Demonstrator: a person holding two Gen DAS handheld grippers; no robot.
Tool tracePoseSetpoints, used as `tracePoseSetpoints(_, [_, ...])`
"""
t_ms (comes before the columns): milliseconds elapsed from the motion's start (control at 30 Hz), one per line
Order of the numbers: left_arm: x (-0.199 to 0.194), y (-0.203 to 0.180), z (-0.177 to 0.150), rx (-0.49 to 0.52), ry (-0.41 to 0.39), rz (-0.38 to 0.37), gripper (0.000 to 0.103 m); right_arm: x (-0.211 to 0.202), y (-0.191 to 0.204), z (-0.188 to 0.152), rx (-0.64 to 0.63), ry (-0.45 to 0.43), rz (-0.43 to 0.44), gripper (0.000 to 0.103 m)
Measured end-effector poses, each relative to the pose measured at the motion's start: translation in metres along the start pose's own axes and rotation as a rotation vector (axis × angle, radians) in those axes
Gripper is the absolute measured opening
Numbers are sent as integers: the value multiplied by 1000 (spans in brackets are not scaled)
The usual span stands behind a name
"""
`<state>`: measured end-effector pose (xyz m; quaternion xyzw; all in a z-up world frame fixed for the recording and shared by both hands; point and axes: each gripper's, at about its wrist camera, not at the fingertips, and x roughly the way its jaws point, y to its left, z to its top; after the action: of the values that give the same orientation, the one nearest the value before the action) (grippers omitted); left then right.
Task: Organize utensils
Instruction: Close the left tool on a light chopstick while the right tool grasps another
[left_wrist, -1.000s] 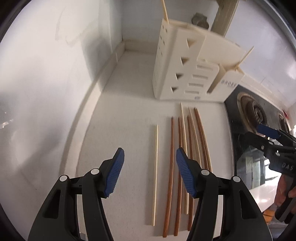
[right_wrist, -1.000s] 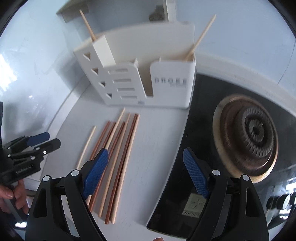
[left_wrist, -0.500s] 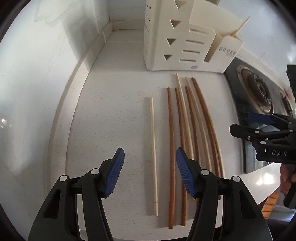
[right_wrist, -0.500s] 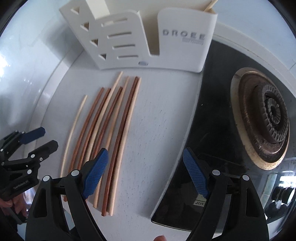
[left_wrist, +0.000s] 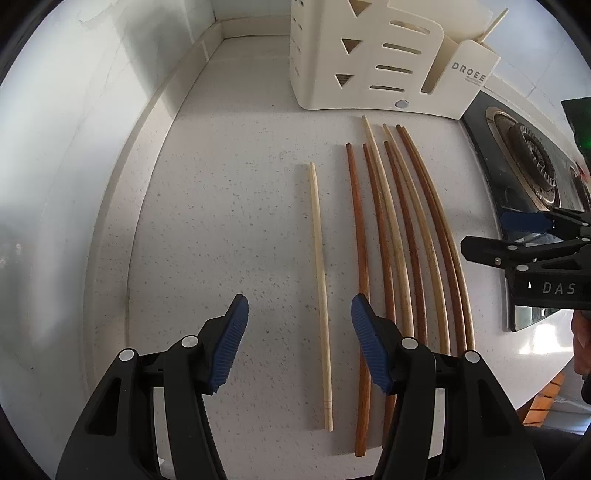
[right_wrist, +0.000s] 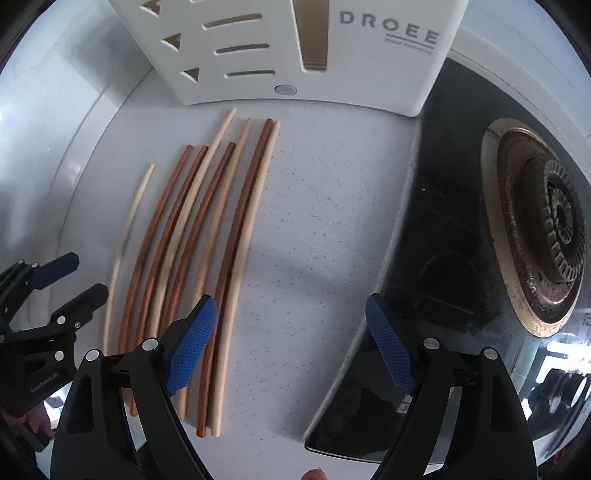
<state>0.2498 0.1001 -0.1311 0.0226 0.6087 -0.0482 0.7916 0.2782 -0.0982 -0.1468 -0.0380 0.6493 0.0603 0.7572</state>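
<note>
Chopsticks laid out lengthwise on a speckled white countertop (left_wrist: 229, 206), tips pointing toward the utensil holder. One pale bamboo chopstick (left_wrist: 320, 291) lies alone, apart from the rest. To its right, a bundle of dark brown and light wooden chopsticks (left_wrist: 402, 236) lies side by side, several touching.

Left gripper (left_wrist: 300, 339): jaws spread wide, holding nothing. It hovers over the near end of the pale chopstick, which runs between the blue pads (left_wrist: 228, 343); contact with the counter cannot be told. The right-hand pad sits over the leftmost dark chopstick of the bundle.

Right gripper (right_wrist: 290, 343): also wide apart and empty. Its left pad (right_wrist: 192, 341) overlaps the near ends of the bundle; its right pad is above the edge of the black glass cooktop (right_wrist: 439, 236).

White slotted utensil holder (left_wrist: 373, 62) marked "DROEE" stands at the far end of the chopsticks, close to their tips, with one light stick upright in its right compartment. Gas burner (right_wrist: 546, 236) sits on the cooktop to the right. White wall (left_wrist: 74, 129) along the left.
</note>
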Motion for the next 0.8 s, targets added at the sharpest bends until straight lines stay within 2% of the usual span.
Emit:
tracePoseSetpoints(167, [2, 5, -2, -5, 6, 1, 58, 16, 10, 5, -1, 26, -11, 83])
tracePoseSetpoints(300, [5, 5, 0, -1, 17, 5, 58, 20, 17, 8, -16, 30, -42, 83])
tracePoseSetpoints(500, [8, 6, 3, 9, 24, 1, 58, 23, 21, 11, -12, 44, -43, 83])
tracePoseSetpoints(800, [12, -9, 4, 29, 41, 13, 58, 28, 21, 25, 4, 85, -52, 81])
